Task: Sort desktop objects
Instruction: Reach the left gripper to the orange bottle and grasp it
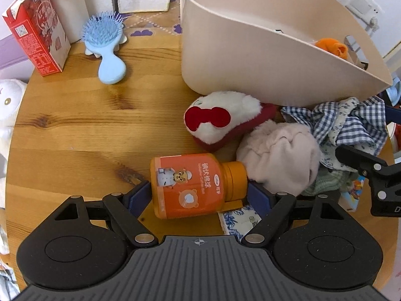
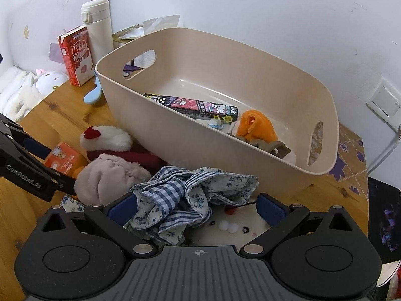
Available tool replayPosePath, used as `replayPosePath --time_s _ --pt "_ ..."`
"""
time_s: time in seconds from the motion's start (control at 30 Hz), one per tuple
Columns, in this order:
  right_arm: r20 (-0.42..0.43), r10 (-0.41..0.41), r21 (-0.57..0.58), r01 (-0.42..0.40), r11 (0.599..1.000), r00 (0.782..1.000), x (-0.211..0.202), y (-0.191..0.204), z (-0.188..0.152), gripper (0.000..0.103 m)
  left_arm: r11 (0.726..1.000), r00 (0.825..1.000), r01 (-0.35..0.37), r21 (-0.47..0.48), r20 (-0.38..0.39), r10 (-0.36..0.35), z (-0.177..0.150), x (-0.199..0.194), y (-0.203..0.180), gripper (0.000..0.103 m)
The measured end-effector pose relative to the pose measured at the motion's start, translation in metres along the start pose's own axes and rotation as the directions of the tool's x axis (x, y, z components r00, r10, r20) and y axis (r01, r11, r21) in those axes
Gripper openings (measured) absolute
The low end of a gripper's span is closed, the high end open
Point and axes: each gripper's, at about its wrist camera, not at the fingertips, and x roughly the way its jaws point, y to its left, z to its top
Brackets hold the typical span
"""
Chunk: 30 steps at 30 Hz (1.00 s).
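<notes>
The left gripper (image 1: pixel 199 195) had its fingers spread on either side of the orange bottle (image 1: pixel 193 184), which lay on its side on the desk (image 1: pixel 75 130), cap against a pink cloth (image 1: pixel 280 158). The right gripper (image 2: pixel 198 207) stood released over the checked cloth (image 2: pixel 180 195). Beyond them sat the plush (image 1: pixel 225 118), then the beige bin (image 2: pixel 175 130) by the desk's far edge.

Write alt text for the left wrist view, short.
The left gripper straddles an orange bottle lying on its side on the wooden table, jaws open and apparently not yet clamped. Behind it lie a white-and-red plush, a pink fuzzy item and the beige bin.
</notes>
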Motion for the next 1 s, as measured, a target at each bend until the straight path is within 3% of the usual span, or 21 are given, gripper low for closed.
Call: replayPosePath --time_s 0.13,0.4,0.57,1.0 --pt "-0.006 0.015 -0.026 -0.015 1.000 1.000 0.004 0.001 0.002 0.088 1.000 1.000 -0.012 -0.019 0.004 0.012 0.001 0.005 0.000 0.082" --pt "-0.022 0.053 -0.038 -0.054 0.998 0.998 0.007 0.001 0.001 0.033 0.999 0.999 -0.023 -0.048 0.028 0.025 -0.001 0.005 0.004 0.082" --pt "-0.014 0.065 -0.040 -0.065 0.997 0.998 0.001 0.002 0.000 0.023 0.997 0.999 -0.032 -0.068 0.034 0.035 -0.005 0.002 0.009 0.081" --pt "0.038 0.045 -0.002 -0.045 0.999 0.998 -0.032 0.000 -0.007 0.016 0.994 0.994 -0.023 -0.107 0.102 0.034 -0.015 -0.019 0.020 0.081"
